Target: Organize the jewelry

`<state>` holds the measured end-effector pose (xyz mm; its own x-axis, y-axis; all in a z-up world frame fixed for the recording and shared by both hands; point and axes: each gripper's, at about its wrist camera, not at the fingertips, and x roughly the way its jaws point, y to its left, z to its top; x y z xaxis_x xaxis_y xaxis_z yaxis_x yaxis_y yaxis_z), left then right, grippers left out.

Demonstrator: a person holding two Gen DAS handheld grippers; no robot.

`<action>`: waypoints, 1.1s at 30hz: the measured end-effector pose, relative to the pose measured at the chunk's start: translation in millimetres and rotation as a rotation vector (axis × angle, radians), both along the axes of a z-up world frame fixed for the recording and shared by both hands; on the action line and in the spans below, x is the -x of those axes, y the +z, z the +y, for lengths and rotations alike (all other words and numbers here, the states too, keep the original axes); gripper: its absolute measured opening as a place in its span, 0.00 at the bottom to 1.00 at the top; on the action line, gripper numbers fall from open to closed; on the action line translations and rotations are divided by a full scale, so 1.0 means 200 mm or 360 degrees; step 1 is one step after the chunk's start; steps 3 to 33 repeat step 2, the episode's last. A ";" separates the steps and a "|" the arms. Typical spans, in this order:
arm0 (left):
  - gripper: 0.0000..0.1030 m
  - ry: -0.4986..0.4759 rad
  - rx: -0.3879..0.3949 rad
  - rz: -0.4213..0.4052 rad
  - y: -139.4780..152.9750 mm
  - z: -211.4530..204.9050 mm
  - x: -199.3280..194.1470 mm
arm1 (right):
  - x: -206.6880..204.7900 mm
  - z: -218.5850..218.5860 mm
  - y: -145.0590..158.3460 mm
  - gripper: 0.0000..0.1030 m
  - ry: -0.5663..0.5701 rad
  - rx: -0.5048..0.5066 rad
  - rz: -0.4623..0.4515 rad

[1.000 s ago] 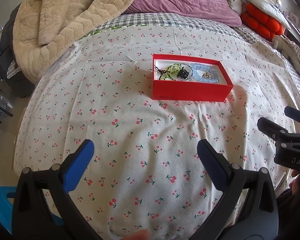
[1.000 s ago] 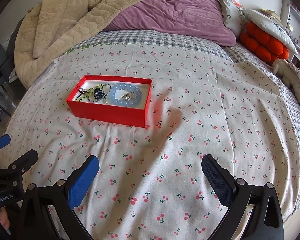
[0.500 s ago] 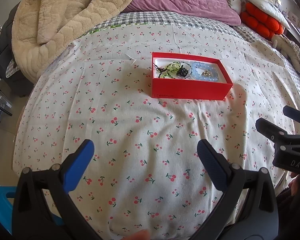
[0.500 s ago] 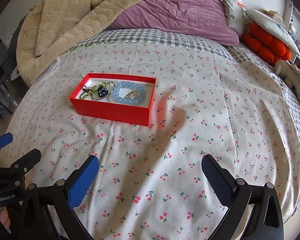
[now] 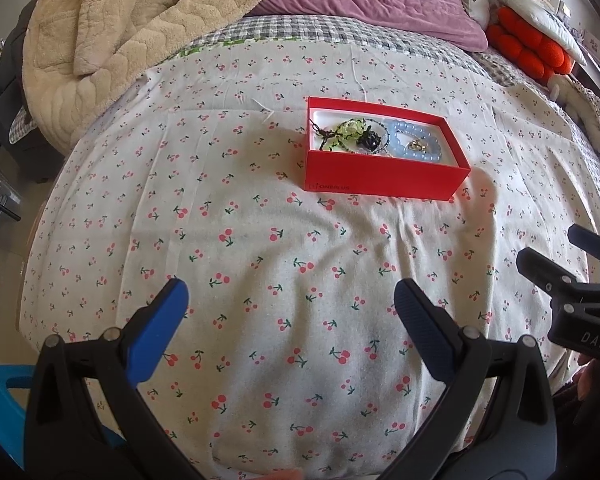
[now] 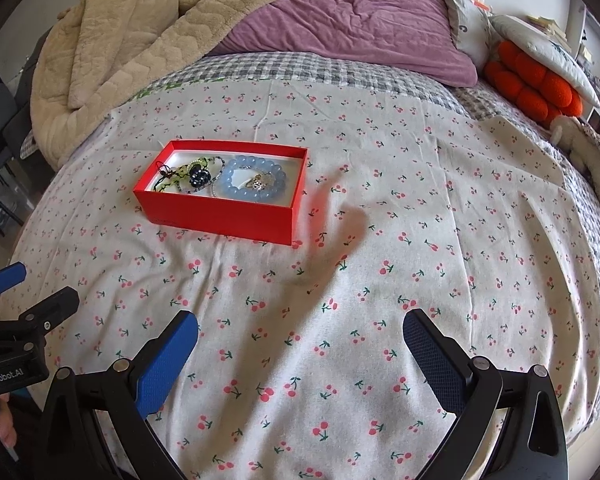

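Both grippers hang wide open and empty above the cherry-print sheet: left gripper, right gripper. Ahead of them the red box holds a pale blue bead bracelet beside a tangle of green and dark beads; the small metallic piece inside the bracelet is too small to identify.

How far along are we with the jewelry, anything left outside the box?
Looks nearly done: the pale blue bead bracelet, green beaded piece and dark beaded flower all lie inside the open red cardboard box. Nothing in hand: left tool and right tool are open and empty. No loose jewelry shows on the cherry-print sheet; no lid visible.
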<state>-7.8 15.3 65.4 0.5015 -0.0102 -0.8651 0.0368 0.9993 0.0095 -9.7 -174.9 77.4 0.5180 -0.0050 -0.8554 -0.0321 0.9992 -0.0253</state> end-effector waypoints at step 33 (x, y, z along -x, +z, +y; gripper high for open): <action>0.99 0.0019 -0.0016 0.0012 -0.01 0.01 0.00 | 0.00 -0.01 -0.01 1.00 -0.0004 -0.0026 0.0018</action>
